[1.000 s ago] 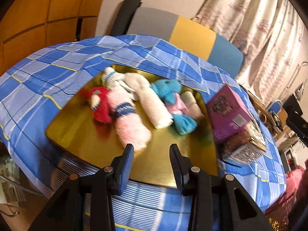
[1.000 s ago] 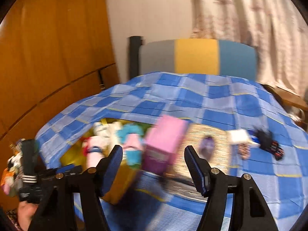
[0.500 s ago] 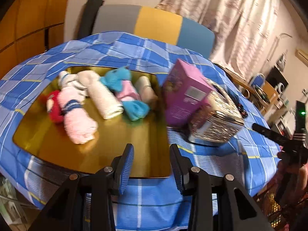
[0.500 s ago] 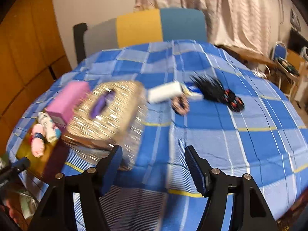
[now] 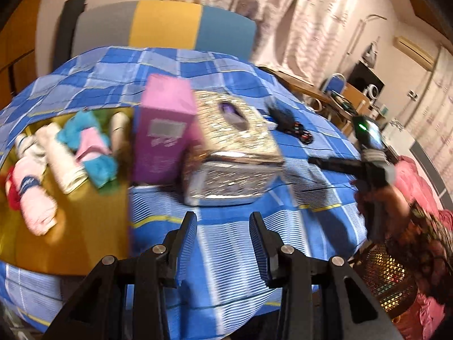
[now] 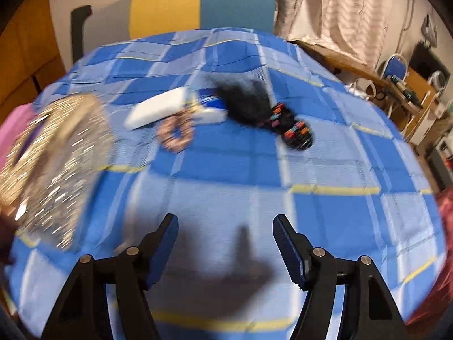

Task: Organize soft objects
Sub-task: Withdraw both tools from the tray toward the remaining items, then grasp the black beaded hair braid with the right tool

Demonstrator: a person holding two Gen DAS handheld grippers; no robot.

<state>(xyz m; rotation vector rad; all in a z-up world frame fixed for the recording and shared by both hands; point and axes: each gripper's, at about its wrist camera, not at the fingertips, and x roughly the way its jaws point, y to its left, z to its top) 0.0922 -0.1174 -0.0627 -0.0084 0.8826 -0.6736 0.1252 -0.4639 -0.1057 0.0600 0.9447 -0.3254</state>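
The right gripper [image 6: 225, 239], empty, is opening above the cloth; the black sock [image 6: 263, 113] lies slanting away leftward.

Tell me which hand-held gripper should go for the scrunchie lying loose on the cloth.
Right. The right hand-held gripper faces the scrunchie with bare tablecloth between, jaws opening and empty. The left hand-held gripper has the glittery box in its way.

Woven checked tablecloth [image 6: 226, 170], glittery sequinned box [image 5: 235, 153], glossy golden tray [image 5: 85, 226]

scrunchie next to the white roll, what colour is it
The scrunchie looks pinkish-brown with a mottled pattern, clearest in the right wrist view.
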